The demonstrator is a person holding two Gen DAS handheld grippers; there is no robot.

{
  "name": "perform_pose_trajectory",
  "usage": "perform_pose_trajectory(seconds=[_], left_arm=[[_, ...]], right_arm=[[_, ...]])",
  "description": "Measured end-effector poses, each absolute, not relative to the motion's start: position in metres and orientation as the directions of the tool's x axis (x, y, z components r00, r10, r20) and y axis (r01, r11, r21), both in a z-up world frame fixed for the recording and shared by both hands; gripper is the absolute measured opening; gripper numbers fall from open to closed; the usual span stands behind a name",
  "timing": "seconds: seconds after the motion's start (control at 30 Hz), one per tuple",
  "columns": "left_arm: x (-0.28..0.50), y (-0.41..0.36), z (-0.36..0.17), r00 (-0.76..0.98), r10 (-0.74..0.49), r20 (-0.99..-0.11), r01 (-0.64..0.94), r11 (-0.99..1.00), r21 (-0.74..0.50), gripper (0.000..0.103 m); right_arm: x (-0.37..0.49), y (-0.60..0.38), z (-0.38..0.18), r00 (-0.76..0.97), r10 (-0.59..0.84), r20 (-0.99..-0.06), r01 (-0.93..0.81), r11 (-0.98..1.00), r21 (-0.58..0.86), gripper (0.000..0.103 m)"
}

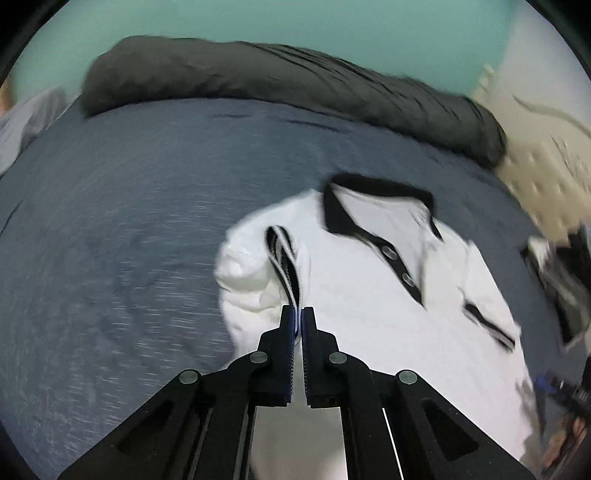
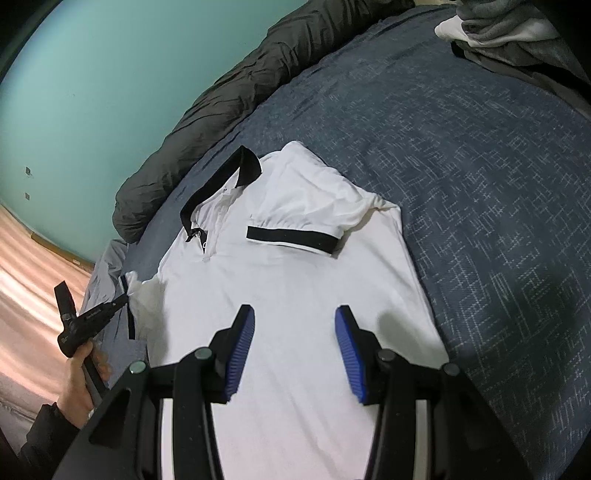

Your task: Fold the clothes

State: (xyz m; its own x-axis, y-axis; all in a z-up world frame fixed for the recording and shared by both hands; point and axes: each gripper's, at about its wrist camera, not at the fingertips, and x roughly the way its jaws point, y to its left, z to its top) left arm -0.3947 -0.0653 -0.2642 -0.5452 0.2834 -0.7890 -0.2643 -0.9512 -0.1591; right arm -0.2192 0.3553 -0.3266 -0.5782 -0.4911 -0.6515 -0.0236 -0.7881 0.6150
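Note:
A white polo shirt (image 1: pixel 369 295) with a black collar and black-trimmed sleeves lies face up on a blue bed cover (image 1: pixel 129 221). My left gripper (image 1: pixel 299 314) is shut on the striped cuff of the shirt's left sleeve (image 1: pixel 282 258), lifting it off the cover. From the right wrist view the same shirt (image 2: pixel 288 295) spreads below my right gripper (image 2: pixel 295 325), which hangs open above its middle with nothing between the fingers. The right sleeve (image 2: pixel 295 236) lies folded in over the chest. The left gripper (image 2: pixel 123 299) shows at the shirt's left edge, held by a hand (image 2: pixel 79 384).
A dark grey rolled duvet (image 1: pixel 277 81) runs along the bed's far side against a teal wall (image 2: pixel 110 74). A pile of grey and white clothes (image 2: pixel 509 29) sits at the far right corner. A wooden floor (image 2: pixel 33 280) lies beyond the bed's left edge.

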Motion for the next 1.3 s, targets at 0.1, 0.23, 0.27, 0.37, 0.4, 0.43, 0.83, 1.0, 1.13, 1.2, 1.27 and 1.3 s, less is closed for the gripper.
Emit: perform_pose_trajectory(seconds=[0.1,0.23,0.27,0.37,0.4,0.43,0.83,1.0,1.13,1.2,1.27,1.3], left_arm=[[-0.383,-0.036,-0.281,-0.506,0.263,-0.821,-0.323,-0.941,-0.102,0.004],[-0.366,-0.017,-0.288,-0.483,0.28,-0.83,-0.367,-0.925,-0.098,0.014],[-0.361,-0.019,-0.285,-0.485,0.289,-0.825,-0.368,-0.924,-0.107,0.024],[-0.351,-0.032,-0.276,-0.507,0.305,-0.806,-0.341,-0.93,-0.137,0.032],[-0.35,-0.039,-0.274,-0.515,0.305,-0.801,-0.319,-0.936,-0.151,0.032],[-0.347,-0.049,-0.273,-0.526,0.299,-0.796,-0.293,-0.943,-0.161,0.032],[-0.318,-0.142,-0.309,-0.577,0.252,-0.777,-0.071,-0.963,-0.26,0.033],[-0.314,-0.139,-0.323,-0.567,0.295,-0.769,-0.108,-0.952,-0.286,0.033],[-0.314,-0.137,-0.332,-0.563,0.321,-0.762,-0.137,-0.945,-0.298,0.033],[-0.316,-0.138,-0.337,-0.558,0.343,-0.755,-0.145,-0.937,-0.318,0.033],[-0.318,-0.14,-0.339,-0.56,0.362,-0.745,-0.151,-0.929,-0.337,0.033],[-0.318,-0.142,-0.339,-0.564,0.37,-0.738,-0.152,-0.925,-0.347,0.033]], right_arm=[[-0.217,0.355,-0.325,-0.577,-0.495,-0.65,-0.016,-0.789,0.614,0.046],[-0.213,0.355,-0.323,-0.577,-0.495,-0.65,-0.007,-0.793,0.61,0.046],[-0.212,0.356,-0.323,-0.578,-0.493,-0.65,-0.007,-0.793,0.609,0.046],[-0.212,0.358,-0.326,-0.577,-0.491,-0.653,-0.019,-0.791,0.612,0.046],[-0.212,0.359,-0.326,-0.578,-0.49,-0.652,-0.023,-0.789,0.614,0.046],[-0.212,0.358,-0.326,-0.577,-0.492,-0.652,-0.021,-0.789,0.614,0.046],[-0.253,0.286,-0.313,-0.481,-0.561,-0.674,0.091,-0.796,0.598,0.046],[-0.288,0.229,-0.31,-0.43,-0.585,-0.688,0.156,-0.798,0.582,0.046],[-0.318,0.181,-0.309,-0.383,-0.623,-0.682,0.212,-0.778,0.592,0.046],[-0.331,0.161,-0.312,-0.359,-0.638,-0.681,0.228,-0.768,0.599,0.046],[-0.342,0.143,-0.316,-0.342,-0.638,-0.69,0.232,-0.769,0.596,0.046],[-0.347,0.134,-0.319,-0.333,-0.638,-0.694,0.233,-0.769,0.595,0.046]])
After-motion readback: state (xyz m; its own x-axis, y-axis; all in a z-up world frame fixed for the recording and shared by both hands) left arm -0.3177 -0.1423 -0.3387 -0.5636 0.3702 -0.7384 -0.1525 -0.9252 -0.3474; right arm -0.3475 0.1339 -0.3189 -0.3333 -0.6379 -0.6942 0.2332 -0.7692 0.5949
